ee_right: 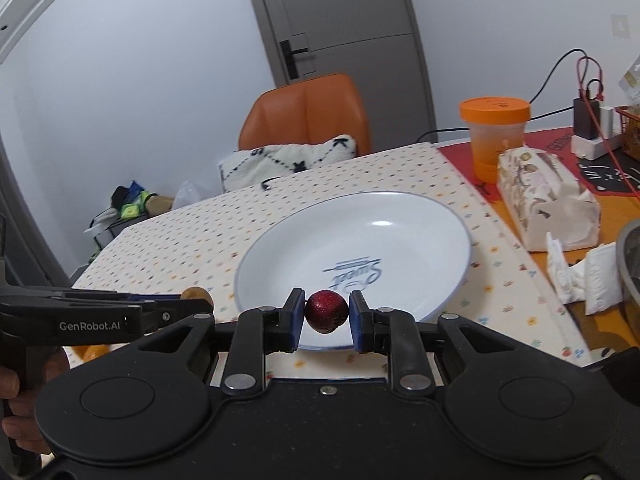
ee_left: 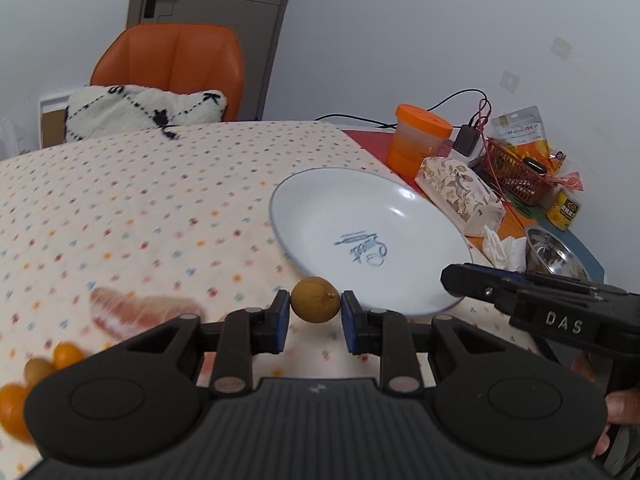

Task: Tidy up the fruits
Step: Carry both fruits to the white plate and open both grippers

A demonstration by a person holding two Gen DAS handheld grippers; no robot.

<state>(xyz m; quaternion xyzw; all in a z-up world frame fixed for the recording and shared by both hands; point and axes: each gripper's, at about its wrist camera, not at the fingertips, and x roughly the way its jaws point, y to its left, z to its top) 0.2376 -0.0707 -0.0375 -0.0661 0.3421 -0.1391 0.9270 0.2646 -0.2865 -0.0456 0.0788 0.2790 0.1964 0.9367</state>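
Note:
My left gripper (ee_left: 315, 309) is shut on a small brown round fruit (ee_left: 315, 300), held above the dotted cloth just left of the white plate (ee_left: 320, 208). In the right wrist view my right gripper (ee_right: 326, 320) is shut on a dark red round fruit (ee_right: 326, 311) over the near rim of the same white plate (ee_right: 420, 240), which holds nothing. The left gripper (ee_right: 176, 310) shows there at the left with the brown fruit (ee_right: 196, 294) at its tip. On the cloth at lower left lie a pink peeled fruit segment (ee_left: 140, 312), small orange fruits (ee_left: 68, 354) and another brown fruit (ee_left: 38, 370).
Right of the plate stand an orange-lidded cup (ee_left: 418, 140), a patterned tissue pack (ee_left: 460, 196), crumpled tissue (ee_left: 500, 246), a metal bowl (ee_left: 556, 254), a yellow can (ee_left: 564, 210) and a red basket (ee_left: 516, 174) with cables. An orange chair (ee_left: 172, 60) with a cushion (ee_left: 140, 110) stands behind the table.

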